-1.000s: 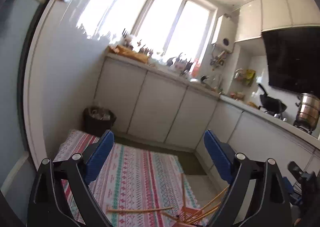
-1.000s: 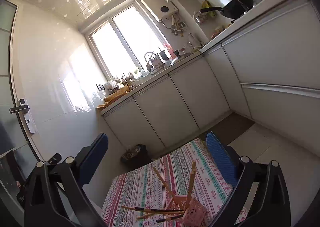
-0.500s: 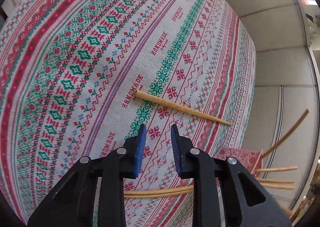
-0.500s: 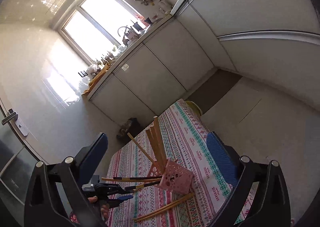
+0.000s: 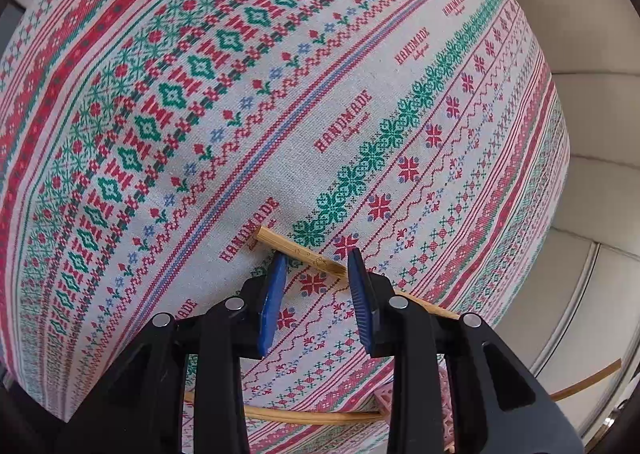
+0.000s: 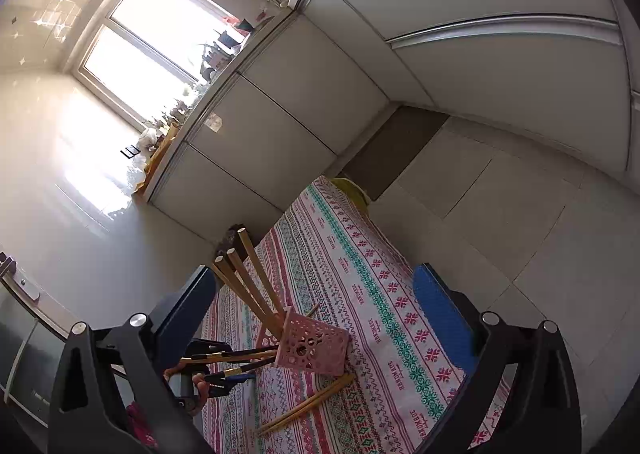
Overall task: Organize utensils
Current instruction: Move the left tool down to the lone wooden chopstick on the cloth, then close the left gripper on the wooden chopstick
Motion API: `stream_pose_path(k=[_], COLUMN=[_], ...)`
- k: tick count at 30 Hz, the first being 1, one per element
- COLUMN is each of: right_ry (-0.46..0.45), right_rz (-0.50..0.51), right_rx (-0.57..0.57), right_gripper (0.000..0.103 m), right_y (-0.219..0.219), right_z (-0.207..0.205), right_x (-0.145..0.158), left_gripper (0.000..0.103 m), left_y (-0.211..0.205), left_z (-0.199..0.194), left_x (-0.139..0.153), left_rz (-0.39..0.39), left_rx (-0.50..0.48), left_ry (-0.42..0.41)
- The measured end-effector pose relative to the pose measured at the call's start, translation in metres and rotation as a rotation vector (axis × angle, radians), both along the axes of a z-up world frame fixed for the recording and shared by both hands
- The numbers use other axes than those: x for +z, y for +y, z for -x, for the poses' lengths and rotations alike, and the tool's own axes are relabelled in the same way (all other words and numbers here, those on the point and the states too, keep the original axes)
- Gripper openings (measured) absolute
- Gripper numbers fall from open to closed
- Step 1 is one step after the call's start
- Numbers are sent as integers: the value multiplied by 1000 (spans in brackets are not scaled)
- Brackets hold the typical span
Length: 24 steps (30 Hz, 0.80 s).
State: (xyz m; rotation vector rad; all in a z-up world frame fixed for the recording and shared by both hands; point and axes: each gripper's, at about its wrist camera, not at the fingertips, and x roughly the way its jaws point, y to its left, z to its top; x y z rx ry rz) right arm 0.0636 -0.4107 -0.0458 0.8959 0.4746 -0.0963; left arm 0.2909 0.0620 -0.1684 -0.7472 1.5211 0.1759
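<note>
A bamboo chopstick (image 5: pixel 304 252) lies slantwise on the patterned tablecloth (image 5: pixel 200 114). My left gripper (image 5: pixel 316 258) points down at it, jaws narrow and opening. The stick crosses the gap at the fingertips (image 5: pixel 280 274), and the pads do not press on it. Two more chopsticks (image 5: pixel 312 416) lie near the pink holder (image 5: pixel 446 414) at the bottom edge. In the right wrist view the pink perforated holder (image 6: pixel 312 346) sits tilted on the cloth with several chopsticks (image 6: pixel 248 274) sticking out. My right gripper (image 6: pixel 314 274) hangs wide open above it, holding nothing. The left gripper (image 6: pixel 224 378) shows left of the holder.
Two chopsticks (image 6: pixel 308 402) lie on the cloth in front of the holder. White kitchen cabinets (image 6: pixel 280 126) run behind the table, with tiled floor (image 6: pixel 500 214) to the right. A yellow-green object (image 6: pixel 348 188) sits at the table's far end.
The left gripper swung down from facing the room to the cloth, narrowed its jaws and came in over the lone chopstick. The right gripper tipped downward, closer to the holder.
</note>
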Motion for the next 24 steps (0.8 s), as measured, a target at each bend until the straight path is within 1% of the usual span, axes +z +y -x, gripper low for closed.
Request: stream_pose_path(k=[1,2,3,4,5,6,7,11,13,14,15,17,18,19,20,22,24], right_ry=[6,8,10,13,16,18,21,35,38,41,44,51,53,53,53,54,58], right_rz=[-4,-8,-10,-8,-6,-7,-11,-5,-16,-23,-26,-27,-30,-36,-39,-40,-49], right_rx=[-1,-2,-3,-4,-7,-11,-11,-9,-2,3,3,3,6,8,9,16,20], right_gripper=[96,96,96,96,96,96,96,96,96,96,96,96,96,96,96,96,96], right_y=[-1,-1,-1,-2,-3,-4,-4,-2,-1,0,1,2,3,3,3,3,1], right_z=[0,1,1,1,1,1,1,-3,-5,-7,-8,-11,-12,-14,-14,-16,-16], right_x=[0,0,0,-1,0,-1,-3,-4,-5,-6,-8,-11,-11,-12,-12,-13,-15], left_gripper=[0,0,0,0,0,0,0,0,13,35,47,49,49,49,49,49,49], left_y=[-2,-2,1,8,16,25,35,64,64,64,63,43,38,31,25,13,-3], left_z=[-5,-7,-9,-9,-9,-8,-7,-9,-12,-12,-12,-9,-10,-10,-11,-16,-21], left_x=[8,12,10,5,4,4,4,8,6,8,10,7,7,7,8,8,6], left_rz=[-57,-127,-121,-90,-92,-116,-112,-57,15,43,73,107,105,85,76,90,82], left_rx=[-42,-64,-75,-64,-57,-54,-47,5,-39,-47,-29,0,-7,-11,-6,5,-11], left_ry=[-57,-80,-80,-83,-103,-126,-153,-172,-164,-172,-173,-157,-143,-133,-135,-150,-142])
